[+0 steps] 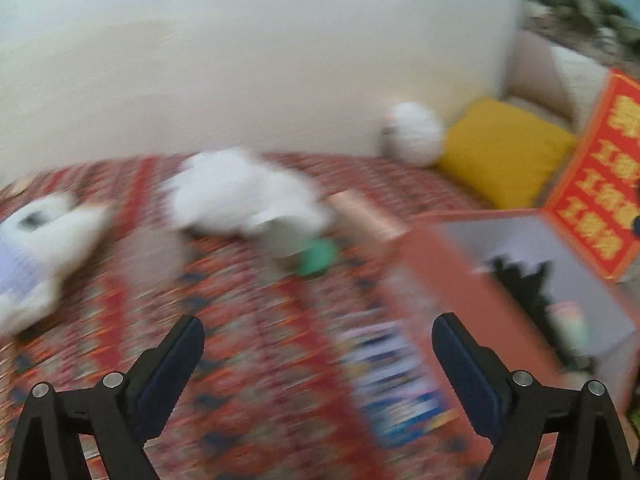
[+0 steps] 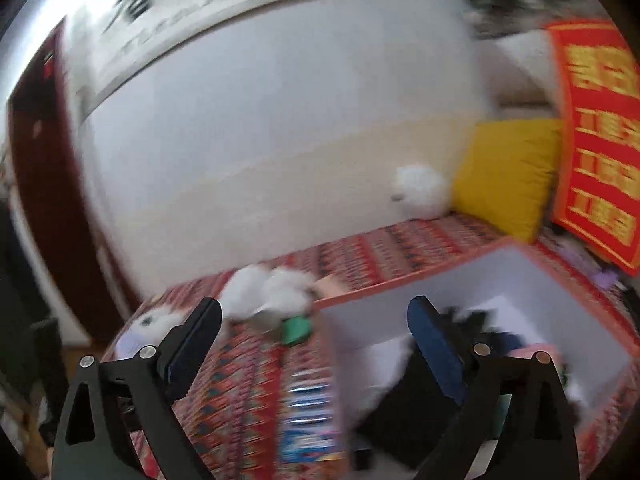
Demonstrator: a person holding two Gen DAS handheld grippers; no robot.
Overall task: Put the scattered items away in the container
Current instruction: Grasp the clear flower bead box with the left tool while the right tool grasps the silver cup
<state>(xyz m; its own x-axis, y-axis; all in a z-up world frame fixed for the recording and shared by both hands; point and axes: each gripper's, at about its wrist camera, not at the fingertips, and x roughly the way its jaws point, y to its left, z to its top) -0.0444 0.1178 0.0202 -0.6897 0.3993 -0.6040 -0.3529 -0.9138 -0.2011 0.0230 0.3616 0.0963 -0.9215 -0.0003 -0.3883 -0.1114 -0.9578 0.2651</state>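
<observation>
Plush toys strewn on a bed, box alongside

Both hand-held grippers, left (image 1: 318,354) and right (image 2: 314,334), are held agape and empty. Ahead of the left, the plush (image 1: 240,192) is judged soft, light, best pinched mid-body; the box (image 1: 460,276) is seen right.

Red patterned bedspread (image 1: 248,360), white plush toys (image 1: 240,192), yellow cushion (image 1: 504,152), red box (image 1: 460,280) with gold-lettered lid (image 1: 600,168).

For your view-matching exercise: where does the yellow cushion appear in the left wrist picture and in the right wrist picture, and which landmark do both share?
Left wrist view: the yellow cushion sits right of centre, against the wall.
Right wrist view: the yellow cushion sits at mid-right, against the wall.
Shared landmark: the round white plush just left of the cushion.
</observation>
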